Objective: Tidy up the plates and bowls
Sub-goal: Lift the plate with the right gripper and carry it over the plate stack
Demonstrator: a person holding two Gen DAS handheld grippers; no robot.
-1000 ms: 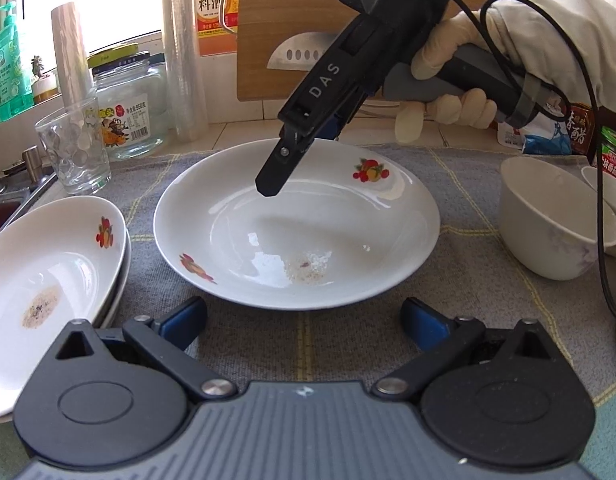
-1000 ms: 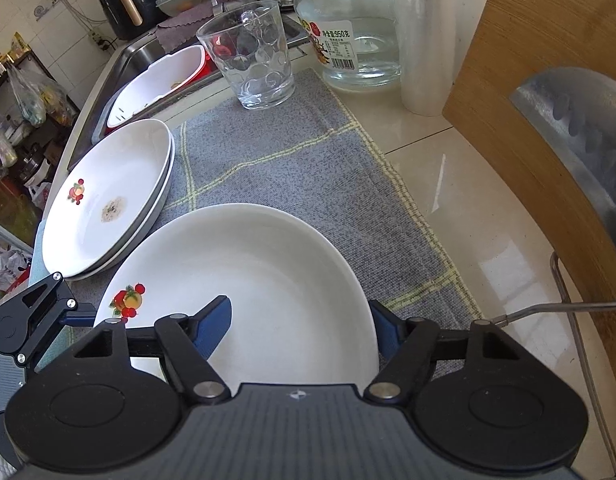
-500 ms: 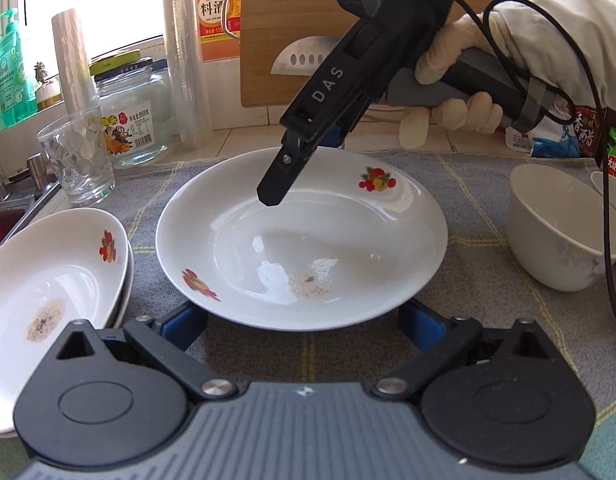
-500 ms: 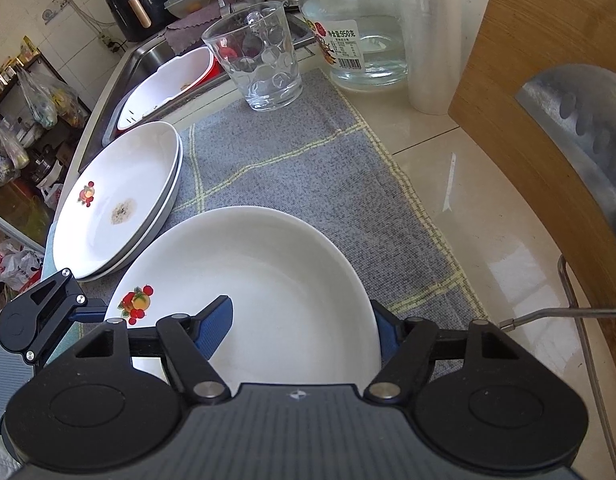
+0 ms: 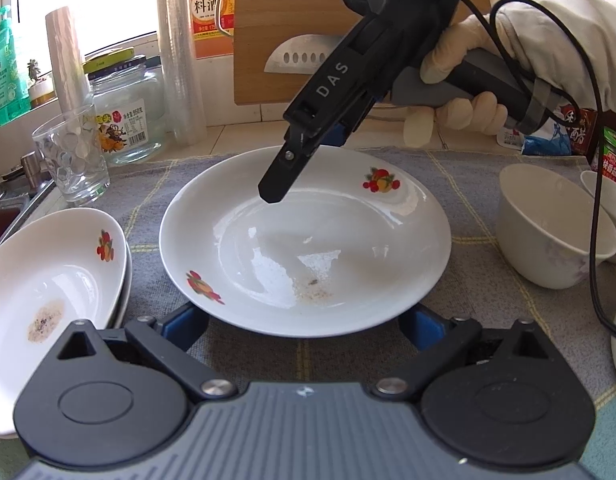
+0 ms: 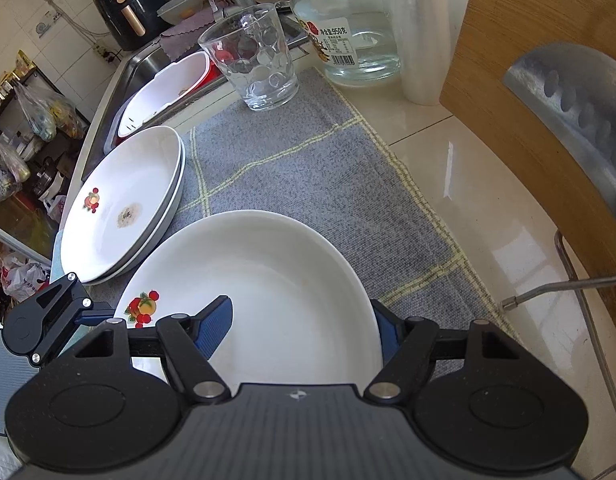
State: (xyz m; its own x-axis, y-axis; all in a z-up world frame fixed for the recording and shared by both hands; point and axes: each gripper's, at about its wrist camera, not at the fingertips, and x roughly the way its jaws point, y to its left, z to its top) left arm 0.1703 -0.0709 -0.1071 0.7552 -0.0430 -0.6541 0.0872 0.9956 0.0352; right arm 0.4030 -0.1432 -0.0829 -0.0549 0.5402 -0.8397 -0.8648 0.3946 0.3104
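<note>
A white plate with fruit decals (image 5: pixel 308 240) lies on the grey mat (image 5: pixel 468 184). My right gripper (image 5: pixel 304 164) reaches down over its far rim, open, one finger inside the plate (image 6: pixel 268 300) and the other outside the rim, pads apart from it. My left gripper (image 5: pixel 306 326) is open wide at the near rim, which hides its fingertips. To the left, a stack of matching plates (image 5: pixel 56 280) sits at the mat's edge. A white bowl (image 5: pixel 548 232) stands to the right, with a second bowl (image 5: pixel 612 208) behind it.
A drinking glass (image 5: pixel 72 156), a glass jar (image 5: pixel 124 116) and a roll of film stand at the back left. A wooden cutting board (image 5: pixel 268 40) with a cleaver (image 5: pixel 296 56) leans behind. The sink (image 6: pixel 140 64) holds a white dish.
The plate's near rim sits slightly closer over my left fingertips and the view has shifted a little. The right gripper keeps its place over the far rim, jaws unchanged.
</note>
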